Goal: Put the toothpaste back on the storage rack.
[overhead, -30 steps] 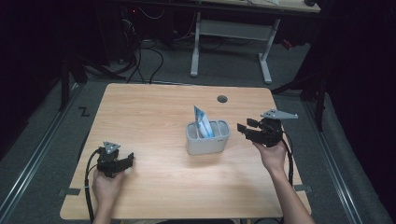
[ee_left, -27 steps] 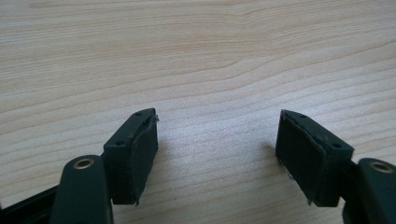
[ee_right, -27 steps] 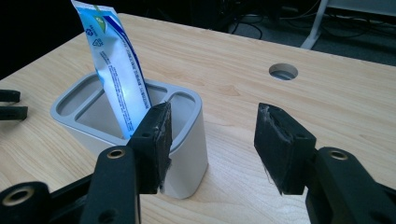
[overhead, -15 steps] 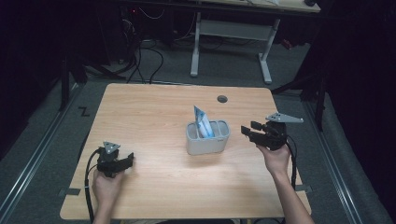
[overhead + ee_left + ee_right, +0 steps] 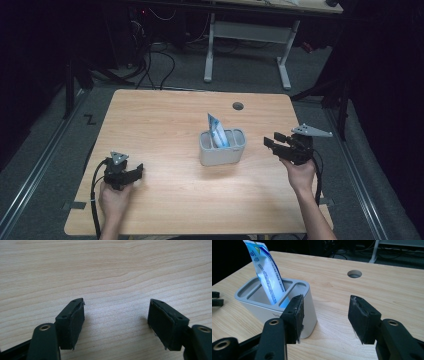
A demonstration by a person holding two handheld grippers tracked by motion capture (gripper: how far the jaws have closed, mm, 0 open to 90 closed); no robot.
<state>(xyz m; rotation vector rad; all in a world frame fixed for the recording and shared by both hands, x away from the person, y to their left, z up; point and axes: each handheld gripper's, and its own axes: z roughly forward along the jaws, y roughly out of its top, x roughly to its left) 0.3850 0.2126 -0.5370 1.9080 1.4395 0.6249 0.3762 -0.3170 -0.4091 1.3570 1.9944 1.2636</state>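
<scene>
From the high view, a grey three-slot holder [image 5: 222,148] stands mid-table [image 5: 165,115] with a blue-and-white sachet [image 5: 217,131] upright in its middle slot. The right gripper [image 5: 270,143] hovers just beside the holder's right end, while the left gripper [image 5: 136,171] rests well apart near the table's front left.

In the left gripper view, the fingers [image 5: 75,322] stand apart over bare wood, nothing between them.

In the right gripper view, the fingers [image 5: 362,317] are spread with nothing gripped; the holder [image 5: 262,308] sits just ahead and to one side, the sachet [image 5: 268,272] leaning in its centre compartment.

The right gripper appears to be near the sachet without contact. Grasping it would call for lifting and aligning the fingers on the sachet's exposed top before closing.
</scene>
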